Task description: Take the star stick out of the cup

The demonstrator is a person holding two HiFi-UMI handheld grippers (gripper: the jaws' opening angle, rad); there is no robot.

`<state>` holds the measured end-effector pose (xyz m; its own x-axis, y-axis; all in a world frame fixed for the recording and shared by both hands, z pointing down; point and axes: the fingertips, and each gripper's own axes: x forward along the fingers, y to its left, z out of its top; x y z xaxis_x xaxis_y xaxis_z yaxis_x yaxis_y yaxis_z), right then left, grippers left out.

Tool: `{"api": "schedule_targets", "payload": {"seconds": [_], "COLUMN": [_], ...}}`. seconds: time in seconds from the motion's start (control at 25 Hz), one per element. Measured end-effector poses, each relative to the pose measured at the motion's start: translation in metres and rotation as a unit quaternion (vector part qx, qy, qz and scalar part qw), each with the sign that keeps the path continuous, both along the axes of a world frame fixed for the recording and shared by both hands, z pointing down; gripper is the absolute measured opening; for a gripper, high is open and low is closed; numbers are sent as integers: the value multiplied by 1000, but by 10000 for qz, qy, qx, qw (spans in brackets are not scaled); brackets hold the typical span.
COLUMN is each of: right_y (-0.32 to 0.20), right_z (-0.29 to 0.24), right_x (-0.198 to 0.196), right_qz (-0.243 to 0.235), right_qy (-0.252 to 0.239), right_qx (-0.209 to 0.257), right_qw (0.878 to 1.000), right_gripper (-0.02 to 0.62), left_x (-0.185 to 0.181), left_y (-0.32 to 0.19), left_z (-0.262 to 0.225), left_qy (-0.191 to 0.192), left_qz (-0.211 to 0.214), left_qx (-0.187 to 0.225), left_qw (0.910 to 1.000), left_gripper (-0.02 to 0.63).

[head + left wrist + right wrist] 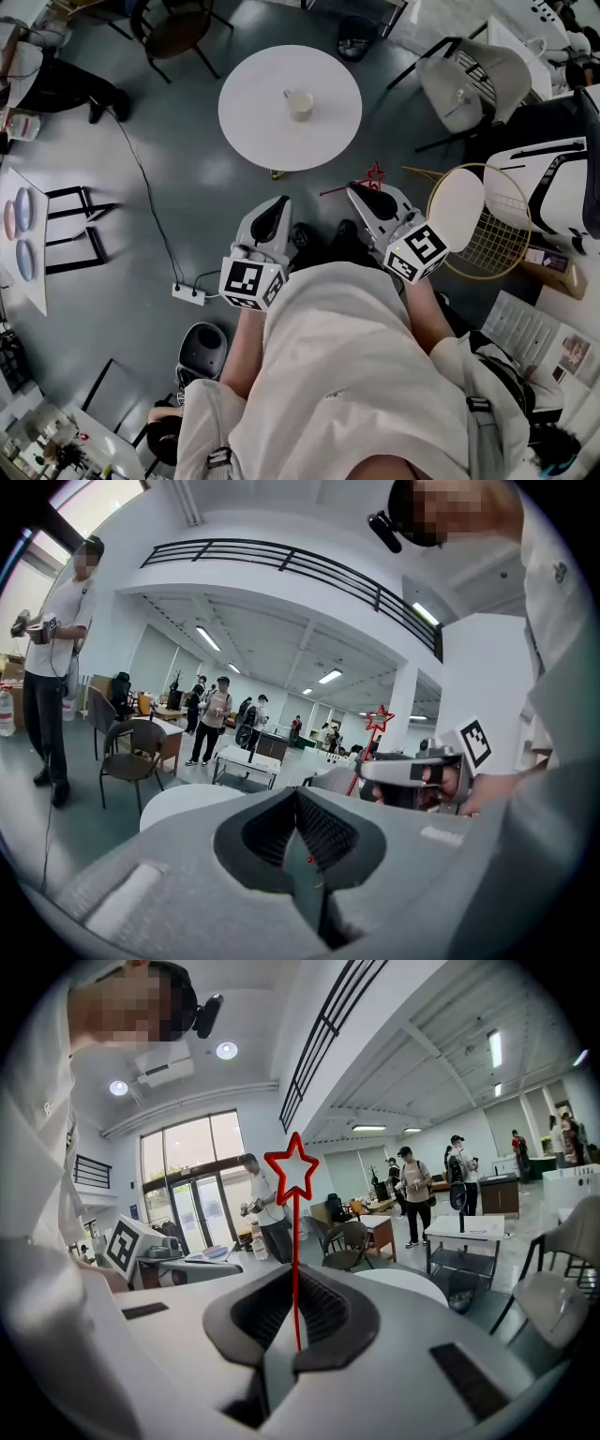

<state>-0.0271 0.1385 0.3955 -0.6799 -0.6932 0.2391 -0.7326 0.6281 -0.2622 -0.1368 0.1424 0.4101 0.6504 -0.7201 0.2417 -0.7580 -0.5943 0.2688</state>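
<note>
The star stick is a thin red rod topped with a red star outline. It stands upright between the jaws of my right gripper, which is shut on its lower end. In the head view the star stick sits at the right gripper, held close to the body and off the round white table. A small pale cup stands near the table's middle, with nothing showing in it. My left gripper hangs beside the right one, jaws shut and empty. The star stick also shows in the left gripper view.
A badminton racket lies on the floor to the right. A white chair stands at the table's right, and a dark chair at the back left. A power strip with its cable crosses the floor at left. Several people stand in the hall.
</note>
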Motion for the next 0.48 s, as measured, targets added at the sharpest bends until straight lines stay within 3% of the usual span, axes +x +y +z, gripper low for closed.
{"api": "schedule_targets", "payload": {"seconds": [0.48], "right_y": [2], "right_z": [-3], "right_x": [-4], "right_qz": [28], "right_qy": [-211], "right_qx": [-33], "right_qw": [9998], "right_gripper": [23], "left_x": [-2], "left_y": [-3], "left_z": [1], "left_qy": [-25], "left_qz": [25], "left_qx": [-18], "left_qw": [10000], "left_gripper": [11]}}
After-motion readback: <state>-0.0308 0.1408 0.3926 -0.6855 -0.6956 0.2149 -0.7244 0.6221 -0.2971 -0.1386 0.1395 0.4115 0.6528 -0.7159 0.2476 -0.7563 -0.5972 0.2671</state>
